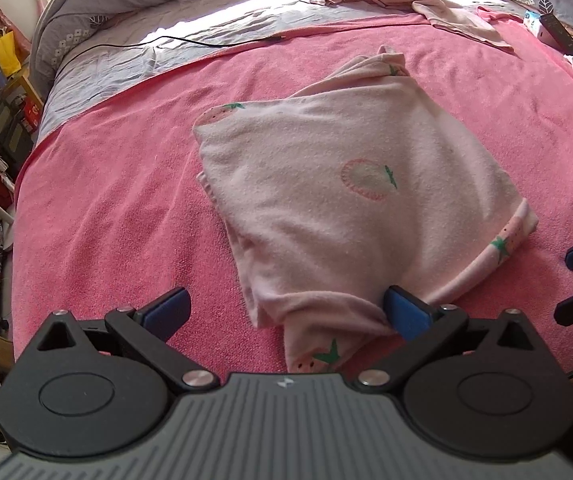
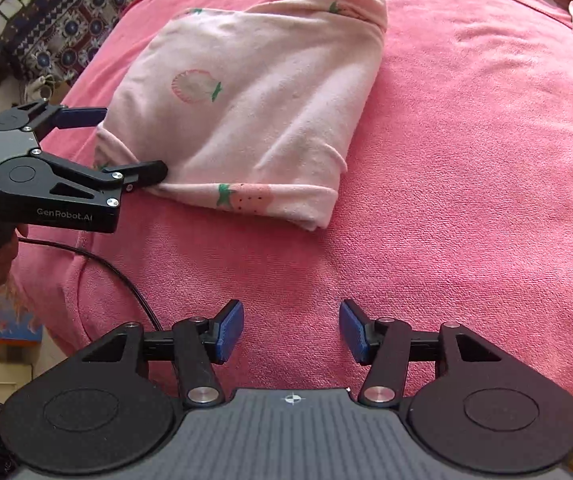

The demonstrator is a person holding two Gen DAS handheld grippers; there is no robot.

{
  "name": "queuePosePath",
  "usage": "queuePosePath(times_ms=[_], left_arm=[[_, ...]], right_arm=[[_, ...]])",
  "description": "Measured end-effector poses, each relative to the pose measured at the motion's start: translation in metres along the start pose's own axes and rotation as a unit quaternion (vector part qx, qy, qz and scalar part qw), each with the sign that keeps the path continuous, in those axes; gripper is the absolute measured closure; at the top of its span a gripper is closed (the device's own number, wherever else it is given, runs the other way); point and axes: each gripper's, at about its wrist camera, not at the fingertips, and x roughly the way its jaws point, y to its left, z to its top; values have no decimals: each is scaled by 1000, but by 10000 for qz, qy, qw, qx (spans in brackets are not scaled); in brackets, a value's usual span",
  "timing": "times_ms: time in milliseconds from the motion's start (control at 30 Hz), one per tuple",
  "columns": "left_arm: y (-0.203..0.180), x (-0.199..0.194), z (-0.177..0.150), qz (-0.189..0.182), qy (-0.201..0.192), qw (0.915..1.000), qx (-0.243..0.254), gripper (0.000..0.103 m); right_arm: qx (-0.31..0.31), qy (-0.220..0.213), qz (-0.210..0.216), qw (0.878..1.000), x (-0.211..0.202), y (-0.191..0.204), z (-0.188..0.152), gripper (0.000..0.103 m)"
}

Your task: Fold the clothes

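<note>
Both claws gape unclenched beside one fleecy, squarish folded pink garment on terry blanket.

My right gripper hangs over bare pink blanket, jaws apart with nothing between them. Ahead lies the folded pink garment with strawberry prints. My left gripper straddles its near left corner, jaws spread.

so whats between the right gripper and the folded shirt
Nothing but bare pink blanket. In the right wrist view the right gripper has open, empty jaws short of the folded shirt, and no object lies on that stretch.
</note>
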Motion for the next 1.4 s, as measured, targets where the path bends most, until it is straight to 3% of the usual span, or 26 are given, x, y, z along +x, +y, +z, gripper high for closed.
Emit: queuePosePath(times_ms=[100,333,467,567,700,933,1067,1200,1300,1367,1400], left_arm=[[3,-1,-1,-42,10,10000,-38,0],[9,1,-3,-164,41,9996,-214,0],[10,2,-3,-210,49,9994,-253,0],[12,1,-2,-254,73,9991,-329,0],[17,-10,-1,-189,61,9990,-400,0],[28,-24,-14,282,410,9984,-249,0],[42,-43,-11,303,165,9976,-595,0],[51,-56,7,96,-303,9956,-877,0],[48,-53,16,181,-390,9957,-822,0],[49,-56,19,211,-459,9947,-896,0],[51,-58,19,213,-500,9938,-970,0]], right_arm=[[92,-193,-114,9997,-15,-7,2,49],[309,-993,-190,9944,-26,-5,48,46],[92,-752,-287,9967,-2,11,54,46],[-156,-244,-443,9986,19,27,36,44],[-613,-196,-662,9957,17,42,13,41],[191,-877,-8,9960,-21,27,40,41],[451,-1147,45,9924,-18,29,64,42],[577,-891,-371,9937,5,33,72,41],[807,-762,-255,9935,12,32,56,42],[934,-612,-30,9937,12,28,45,50],[1009,-545,97,9934,11,26,40,61]])
